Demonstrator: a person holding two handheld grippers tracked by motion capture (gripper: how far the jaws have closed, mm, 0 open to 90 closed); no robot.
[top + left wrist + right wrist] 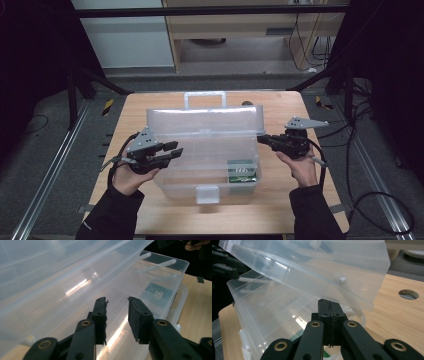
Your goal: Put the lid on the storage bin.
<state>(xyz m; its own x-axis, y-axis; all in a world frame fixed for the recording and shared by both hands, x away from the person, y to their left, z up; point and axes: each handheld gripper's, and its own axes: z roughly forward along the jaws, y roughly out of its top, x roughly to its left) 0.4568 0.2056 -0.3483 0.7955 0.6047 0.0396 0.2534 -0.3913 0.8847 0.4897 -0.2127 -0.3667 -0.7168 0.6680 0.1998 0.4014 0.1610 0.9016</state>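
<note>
Your left hand-held gripper [176, 148] hovers with its jaws parted, nothing between them, at the left end of the clear plastic organiser box [210, 165] on the bench [280, 210]. The lid [205, 120] stands raised just beyond it. Your right hand-held gripper [261, 139] sits at the box's right end, jaws pressed together, empty.

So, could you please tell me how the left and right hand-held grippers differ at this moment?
The left hand-held gripper has its jaws apart with a clear gap; the right hand-held gripper has its jaws pressed together. The left sits at the left side of the clear plastic box, over its edge; the right sits at the box's right side, just under the raised lid. Both are black, and neither holds anything.
</note>
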